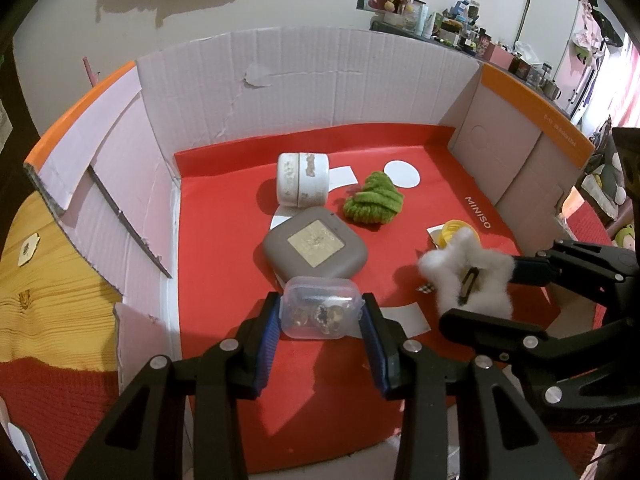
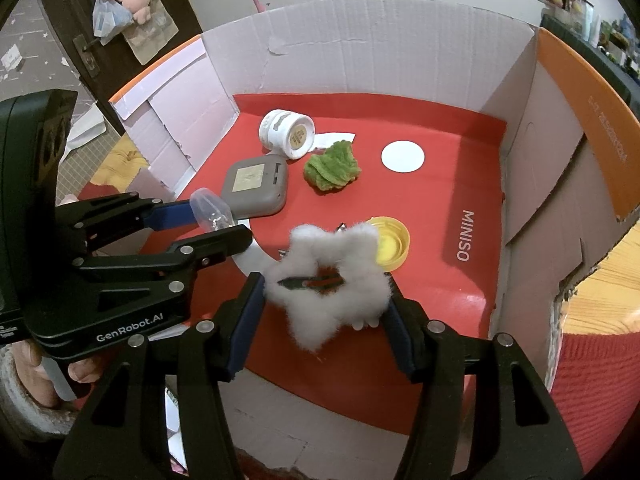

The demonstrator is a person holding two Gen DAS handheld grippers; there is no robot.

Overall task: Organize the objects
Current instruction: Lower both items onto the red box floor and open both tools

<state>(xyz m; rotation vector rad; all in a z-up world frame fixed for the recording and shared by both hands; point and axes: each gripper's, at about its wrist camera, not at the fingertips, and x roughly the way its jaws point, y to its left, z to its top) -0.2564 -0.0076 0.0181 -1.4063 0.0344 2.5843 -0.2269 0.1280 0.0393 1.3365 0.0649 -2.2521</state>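
My left gripper [image 1: 322, 314] is shut on a small clear plastic box [image 1: 322, 307] with trinkets inside, held just above the red mat [image 1: 224, 248]. From the right wrist view the same clear box [image 2: 211, 207] shows between the left gripper's [image 2: 224, 222] blue pads. My right gripper [image 2: 324, 300] is shut on a white fluffy star hair clip [image 2: 334, 280], lifted over the mat [image 2: 440, 200]; the same star clip [image 1: 466, 270] appears in the left wrist view within the right gripper [image 1: 476, 284].
On the mat lie a grey square case [image 1: 316, 242], a white jar on its side [image 1: 303, 178], a green fuzzy piece [image 1: 374, 200], a yellow lid [image 2: 390, 244] and a white round sticker [image 2: 403, 156]. Cardboard walls [image 1: 320, 76] ring the mat.
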